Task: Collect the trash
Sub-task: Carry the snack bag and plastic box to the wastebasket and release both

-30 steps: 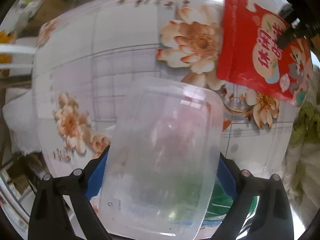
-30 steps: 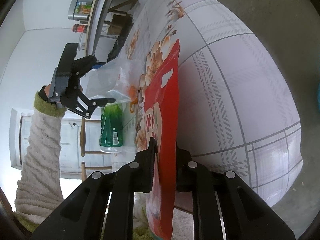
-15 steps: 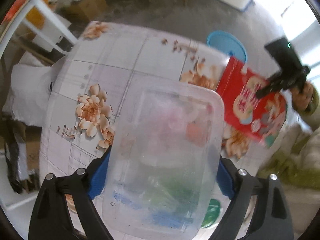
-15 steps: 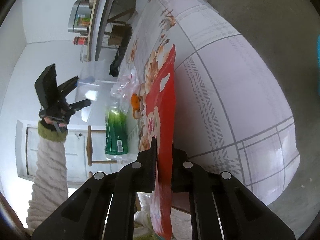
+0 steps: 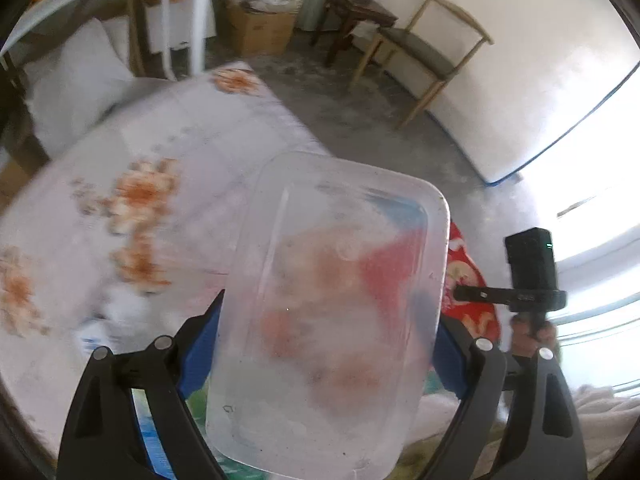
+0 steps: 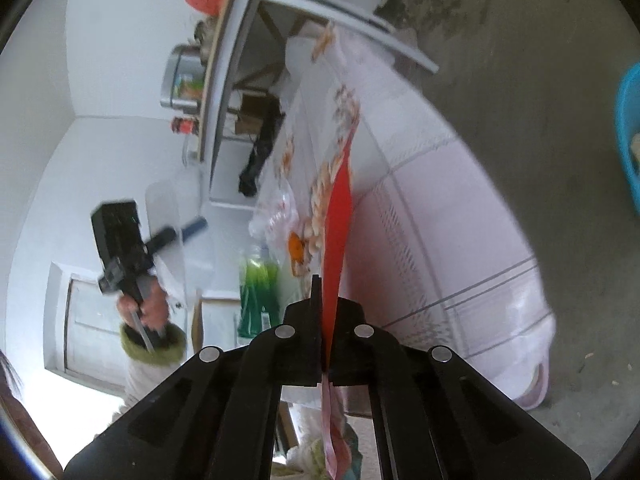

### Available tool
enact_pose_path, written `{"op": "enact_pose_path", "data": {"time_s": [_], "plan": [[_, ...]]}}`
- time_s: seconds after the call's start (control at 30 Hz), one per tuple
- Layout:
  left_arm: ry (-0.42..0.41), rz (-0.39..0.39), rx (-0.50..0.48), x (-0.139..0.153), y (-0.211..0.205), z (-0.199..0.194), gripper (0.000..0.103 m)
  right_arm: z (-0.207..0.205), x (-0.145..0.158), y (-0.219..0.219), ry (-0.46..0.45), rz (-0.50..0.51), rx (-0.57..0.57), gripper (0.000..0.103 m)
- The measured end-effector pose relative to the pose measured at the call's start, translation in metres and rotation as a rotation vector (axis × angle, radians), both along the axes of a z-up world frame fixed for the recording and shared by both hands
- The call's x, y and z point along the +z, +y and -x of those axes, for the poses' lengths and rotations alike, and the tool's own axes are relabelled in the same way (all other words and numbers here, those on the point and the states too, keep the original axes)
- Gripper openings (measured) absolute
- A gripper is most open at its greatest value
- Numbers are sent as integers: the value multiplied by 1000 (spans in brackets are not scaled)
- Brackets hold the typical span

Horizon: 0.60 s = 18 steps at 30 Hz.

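My left gripper (image 5: 326,344) is shut on a clear plastic container lid (image 5: 332,304), held up above the floral table (image 5: 132,200). In the right wrist view the left gripper (image 6: 176,236) shows at the left with the lid (image 6: 168,236). My right gripper (image 6: 326,316) is shut on a red snack bag (image 6: 338,224), seen edge-on above the table's near side. In the left wrist view the red bag (image 5: 476,292) peeks out right of the lid, with the right gripper's body (image 5: 532,276) beside it.
A green bottle (image 6: 256,292), a clear plastic bag (image 6: 276,216) and an orange scrap (image 6: 296,246) lie on the table (image 6: 420,200). A blue bin (image 6: 628,136) stands on the floor at the right. A chair (image 5: 424,48) and cardboard box (image 5: 260,28) stand beyond the table.
My left gripper has lifted and tilted up with the lid, so the room now shows behind it. My right gripper has raised the red bag, turning it edge-on.
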<state>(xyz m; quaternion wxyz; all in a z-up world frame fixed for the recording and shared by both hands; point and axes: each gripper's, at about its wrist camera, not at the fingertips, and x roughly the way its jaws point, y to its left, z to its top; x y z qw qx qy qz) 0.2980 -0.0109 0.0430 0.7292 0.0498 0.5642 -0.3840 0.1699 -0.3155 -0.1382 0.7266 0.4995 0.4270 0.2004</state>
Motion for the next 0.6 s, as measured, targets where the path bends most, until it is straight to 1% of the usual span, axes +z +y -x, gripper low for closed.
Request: {"op": "enact_pose_path", "data": {"time_s": [0.1,0.13,0.17,0.23,0.27,0.33,0.4,0.5,0.57,0.6], "plan": [[74,98,-10,-5,-29,13,87,13,7,-24,-25,-1,-70,0],[82,122,-21,-7,-44,19,87,19,9,-33,-32,-3,-97,0],[80,128,-32,-8,-55,22,87,28,12,-47,-40,1,-139,0],[58,134,-64,-12,-92,34,87,43,16,-67,-46,19,-203,0],[61,140,-78,-14,-105,39,87,53,18,-80,-47,31,-247,0],[93,158,-98,-23,-142,46,88,71,18,-104,-36,59,-329,0],[124,185,-133,-32,-180,57,90,88,17,-130,2,110,-418,0],[139,179,-168,-50,-232,73,91,105,6,-156,69,159,-516,0],[133,140,-178,-69,-268,80,91,110,-5,-170,110,177,-557,0],[132,120,-176,-77,-280,80,91,111,-11,-176,132,190,-575,0]]}}
